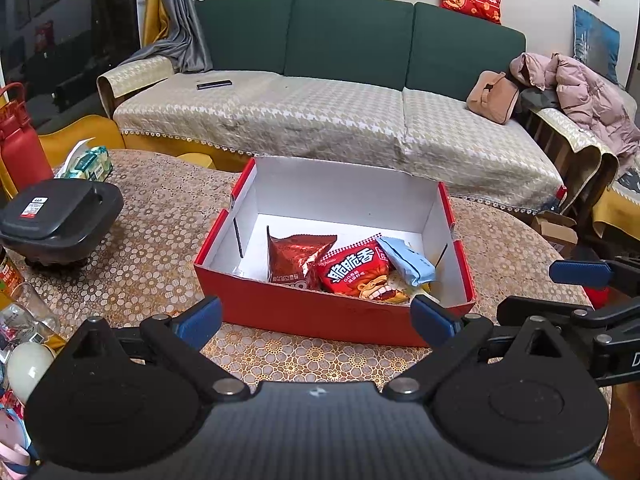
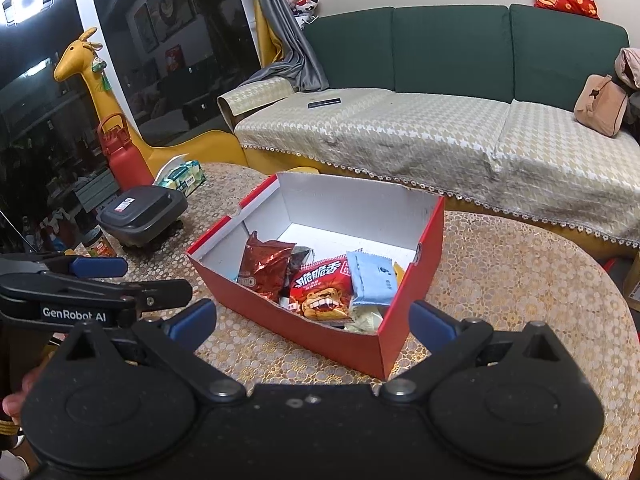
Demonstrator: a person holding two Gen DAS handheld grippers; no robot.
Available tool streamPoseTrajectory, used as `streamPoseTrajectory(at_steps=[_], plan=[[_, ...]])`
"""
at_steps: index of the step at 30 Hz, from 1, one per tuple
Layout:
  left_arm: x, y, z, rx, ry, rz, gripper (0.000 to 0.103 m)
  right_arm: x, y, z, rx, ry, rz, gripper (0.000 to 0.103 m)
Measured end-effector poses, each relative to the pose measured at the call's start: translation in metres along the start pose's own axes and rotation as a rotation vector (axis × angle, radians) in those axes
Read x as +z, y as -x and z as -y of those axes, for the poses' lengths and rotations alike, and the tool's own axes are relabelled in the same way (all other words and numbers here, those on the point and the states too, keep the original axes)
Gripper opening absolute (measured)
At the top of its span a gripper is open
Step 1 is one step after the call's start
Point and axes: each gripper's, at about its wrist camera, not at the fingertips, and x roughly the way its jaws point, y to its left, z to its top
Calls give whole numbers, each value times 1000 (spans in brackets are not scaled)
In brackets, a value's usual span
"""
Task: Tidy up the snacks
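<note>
On the patterned table [image 1: 152, 216], from left to right: a red bottle [image 1: 18, 148], a tissue pack [image 1: 88, 162] and a black lidded container [image 1: 60, 216] stand well apart from the red box [image 1: 320, 322], which sits mid-table in front of the sofa [image 1: 340, 116]. Inside the box, bunched at its near end, lie the snacks — a dark red foil bag [image 1: 294, 260], a red snack packet [image 1: 358, 272] (printed with a cartoon face) and a light blue packet [image 1: 408, 260]. The left gripper [image 1: 316, 318] and the right gripper [image 2: 312, 320] hang just short of the box's near wall, each with fingers spread wide and empty.
</note>
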Motion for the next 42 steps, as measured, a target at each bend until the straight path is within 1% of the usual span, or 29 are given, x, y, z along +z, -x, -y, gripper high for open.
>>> streamPoseTrajectory(at_steps=[20, 42], plan=[[1, 4, 2, -8, 4, 9, 101, 0, 3, 3, -3, -18, 5, 103], [-9, 8, 5, -16, 4, -2, 101, -10, 10, 5, -7, -33, -4, 103]])
